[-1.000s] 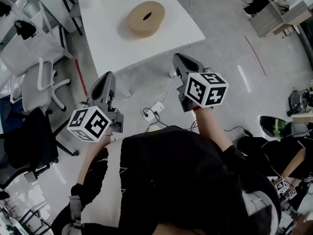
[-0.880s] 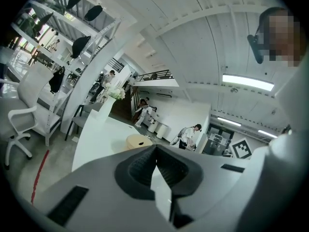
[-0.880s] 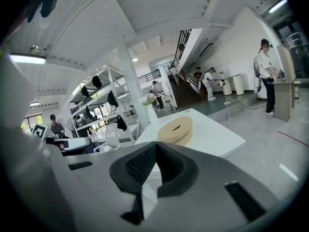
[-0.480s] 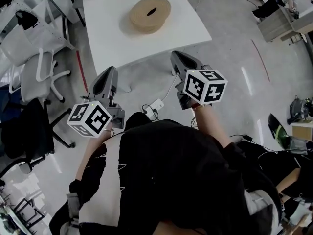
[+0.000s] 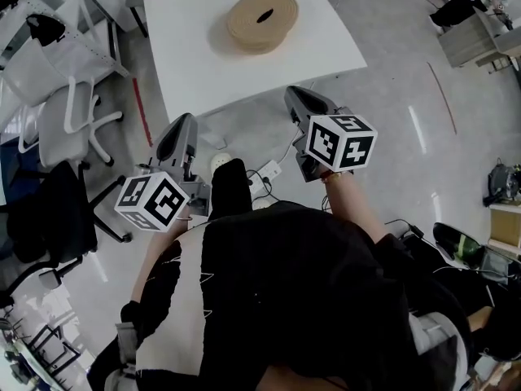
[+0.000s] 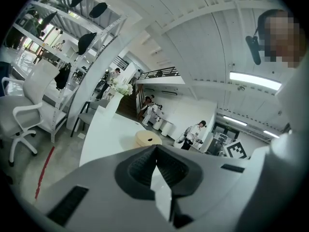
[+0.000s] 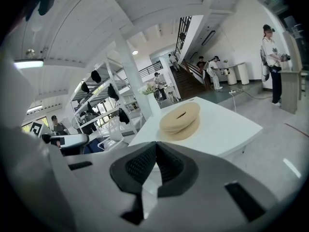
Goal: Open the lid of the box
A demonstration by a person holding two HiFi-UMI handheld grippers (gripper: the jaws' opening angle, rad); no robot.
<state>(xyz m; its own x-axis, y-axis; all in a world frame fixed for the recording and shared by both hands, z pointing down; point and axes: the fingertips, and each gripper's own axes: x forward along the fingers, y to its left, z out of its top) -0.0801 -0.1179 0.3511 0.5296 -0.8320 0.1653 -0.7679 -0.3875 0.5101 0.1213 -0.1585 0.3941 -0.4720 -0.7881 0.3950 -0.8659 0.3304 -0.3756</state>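
A round tan box (image 5: 262,19) with a slotted lid lies on the white table (image 5: 326,51), its lid down flat. The box also shows far off in the left gripper view (image 6: 147,138) and nearer in the right gripper view (image 7: 180,120). My left gripper (image 5: 182,123) hangs over the floor short of the table's near edge, its jaws shut on nothing (image 6: 155,148). My right gripper (image 5: 294,95) is just at the table's near edge, also shut and empty (image 7: 156,144). Both are well apart from the box.
A white office chair (image 5: 69,129) and a black chair (image 5: 41,226) stand at the left. A power strip (image 5: 264,172) and cables lie on the floor under my hands. My foot (image 5: 229,187) is stepped forward. Shelving (image 6: 72,42) and people (image 7: 273,62) are in the background.
The table and box have come closer as I walk toward them. Both grippers have sunk a little. My foot has come into view between them.
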